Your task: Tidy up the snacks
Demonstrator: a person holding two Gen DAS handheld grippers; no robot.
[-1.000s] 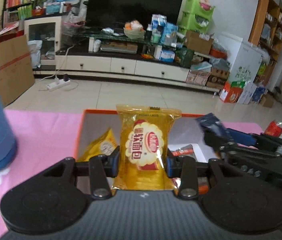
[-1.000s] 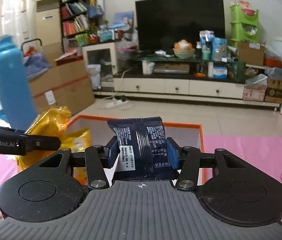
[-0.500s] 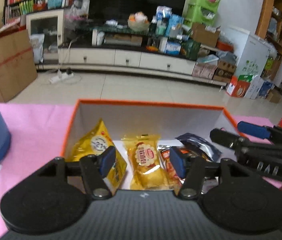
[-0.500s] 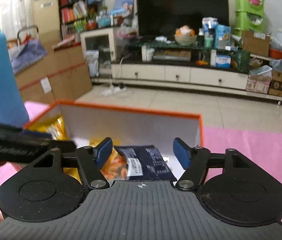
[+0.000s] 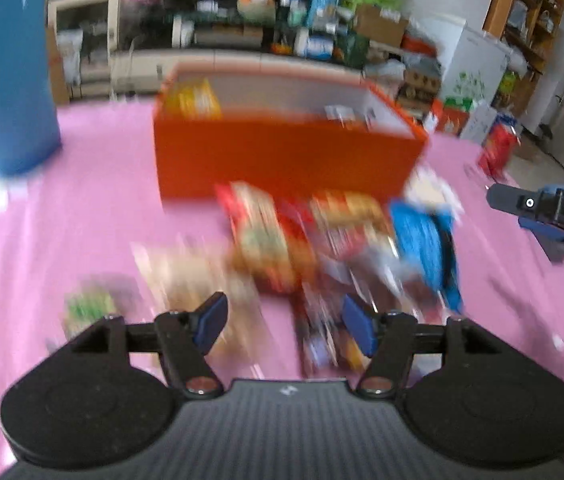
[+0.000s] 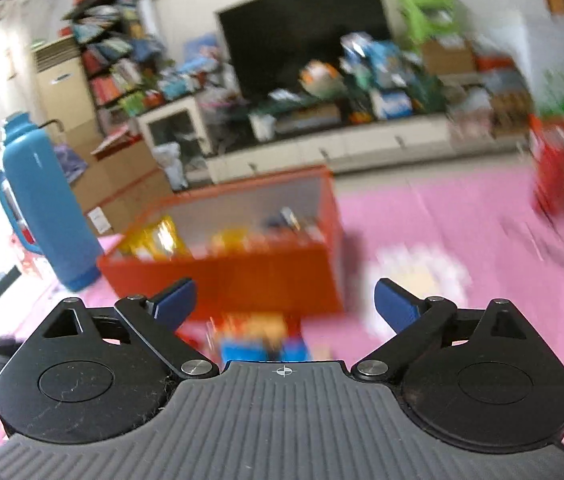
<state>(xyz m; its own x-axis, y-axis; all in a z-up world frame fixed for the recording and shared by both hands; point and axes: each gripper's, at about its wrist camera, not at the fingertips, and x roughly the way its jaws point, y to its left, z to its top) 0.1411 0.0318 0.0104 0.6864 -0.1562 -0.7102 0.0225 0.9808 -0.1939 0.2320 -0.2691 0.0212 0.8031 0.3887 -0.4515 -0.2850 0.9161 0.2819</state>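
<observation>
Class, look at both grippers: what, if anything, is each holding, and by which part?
Nothing is held. The left gripper and right gripper have empty jaws, still opening, above loose snack packets on the pink cloth.

blue thermos [image 6: 43, 204] upright on pink tablecloth [image 5: 81, 216] | black TV [image 6: 306, 28] | bookshelf [image 6: 117, 60]

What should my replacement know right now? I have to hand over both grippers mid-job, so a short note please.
Left gripper: jaws opening, nothing between the pads; it looks down on the loose snack pile.
Right gripper: jaws opening wide, empty, facing the orange box.
Things: the orange box stands on the pink tablecloth, with a blue flask to its left.
Done: several packets, yellow ones among them, lie in the box.
Left: the blurred packets in front of the box, plus a red packet off to the right.
</observation>
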